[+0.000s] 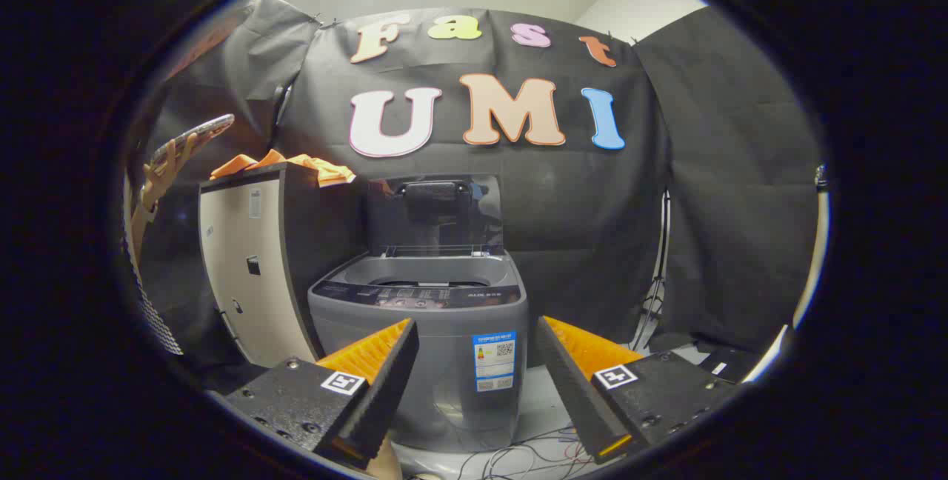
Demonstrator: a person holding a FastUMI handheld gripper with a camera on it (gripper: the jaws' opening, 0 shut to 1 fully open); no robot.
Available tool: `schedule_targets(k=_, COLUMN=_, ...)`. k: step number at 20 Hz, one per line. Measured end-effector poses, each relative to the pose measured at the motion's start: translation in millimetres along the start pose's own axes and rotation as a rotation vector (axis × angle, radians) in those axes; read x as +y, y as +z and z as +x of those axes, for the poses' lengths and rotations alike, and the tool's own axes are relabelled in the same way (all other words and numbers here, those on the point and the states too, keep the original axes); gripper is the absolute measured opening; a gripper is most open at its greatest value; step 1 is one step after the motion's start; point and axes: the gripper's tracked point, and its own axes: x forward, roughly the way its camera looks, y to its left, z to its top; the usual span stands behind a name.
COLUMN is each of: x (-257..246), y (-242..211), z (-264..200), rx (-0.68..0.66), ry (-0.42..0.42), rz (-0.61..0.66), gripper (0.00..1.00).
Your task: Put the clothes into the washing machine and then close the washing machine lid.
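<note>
- The claw hangs with its fingers spread wide and nothing between them, facing the front of a grey washing machine just ahead.
- The washing machine's lid stands upright at the back, leaving the tub opening uncovered.
- Orange clothes lie heaped on top of a tall pale cabinet just beside the machine.
- A hand beyond the cabinet holds up a phone.
- Loose cables trail on the floor below the machine.

I saw the grey washing machine standing on the floor, loose cables lying by its base; orange clothes lay atop the cabinet beside it.
</note>
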Motion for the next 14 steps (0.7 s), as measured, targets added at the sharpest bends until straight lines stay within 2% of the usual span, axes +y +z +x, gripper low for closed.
schedule_targets(k=14, x=0.0, y=-0.5, z=0.2, rx=0.001, ry=0.0, rz=0.0, gripper=0.97)
